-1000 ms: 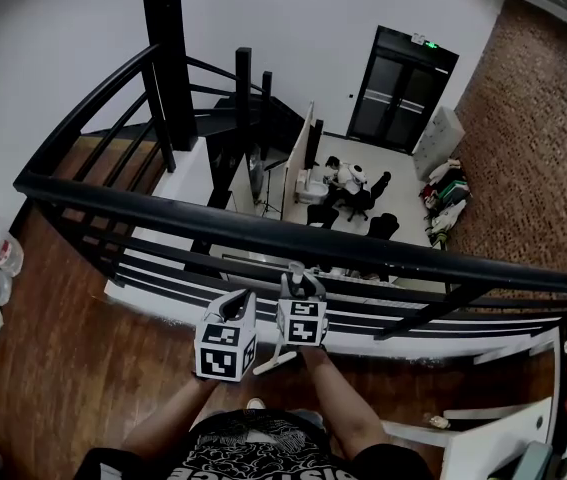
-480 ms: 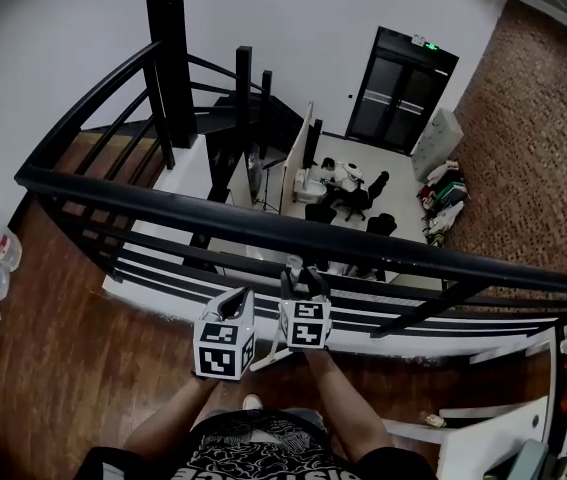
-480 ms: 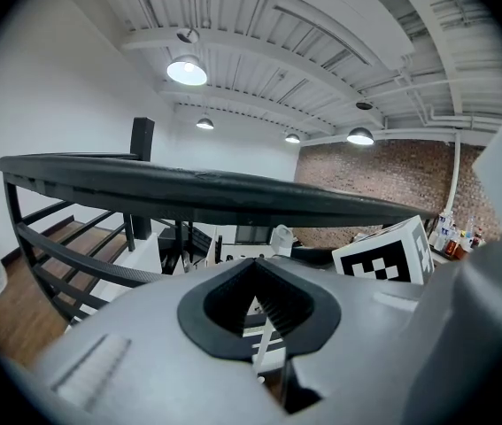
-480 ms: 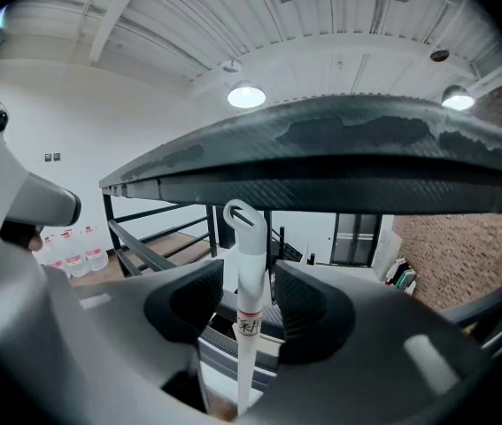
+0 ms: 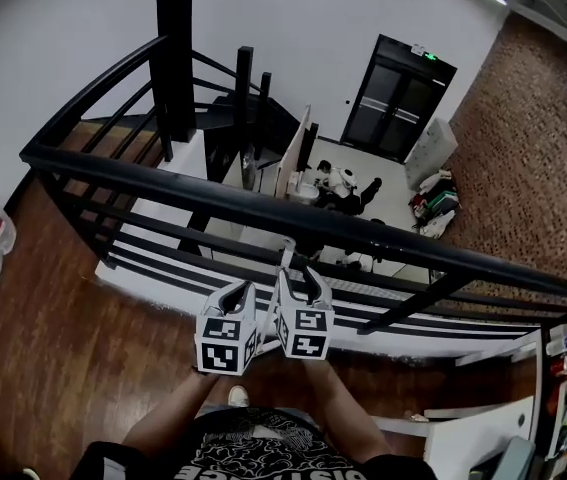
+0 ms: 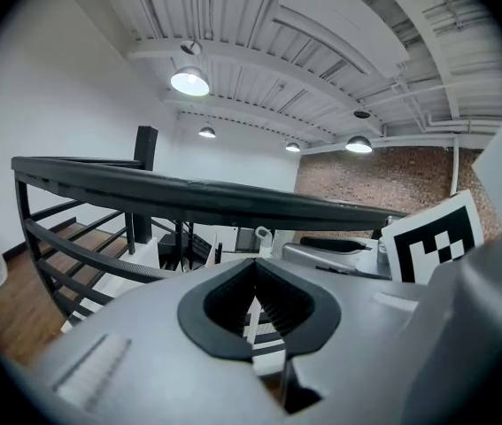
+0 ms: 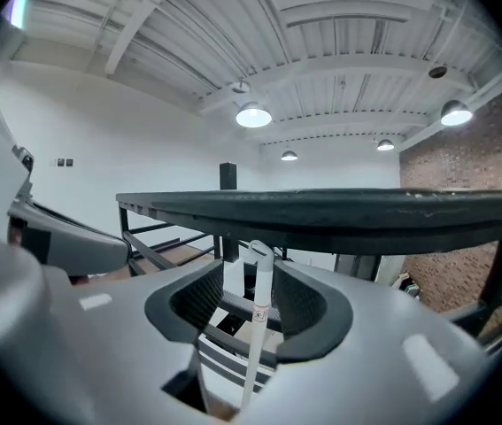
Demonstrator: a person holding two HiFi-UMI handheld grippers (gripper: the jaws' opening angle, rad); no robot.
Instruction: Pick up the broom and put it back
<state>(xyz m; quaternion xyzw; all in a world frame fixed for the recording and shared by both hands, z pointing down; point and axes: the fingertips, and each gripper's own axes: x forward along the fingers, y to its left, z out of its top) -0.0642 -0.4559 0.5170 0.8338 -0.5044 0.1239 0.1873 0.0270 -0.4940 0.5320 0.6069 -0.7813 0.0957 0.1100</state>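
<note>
Risen toward the black railing (image 5: pixel 263 213), the right gripper (image 7: pixel 249 268) has just opened its jaws wide around the white broom handle (image 7: pixel 257 326), the left gripper (image 6: pixel 255 264) closed on nothing, so the unclamped handle may slide or topple

Of the broom I see only the handle (image 7: pixel 253 343): a thin white pole with a hang loop at its top and a small label band partway down. It stands nearly upright, leaning slightly, between the jaws of my right gripper (image 7: pixel 248 262), which have just been opening and sit clear of it. Its top reaches the black handrail (image 7: pixel 339 209); I cannot tell whether they touch.
</note>
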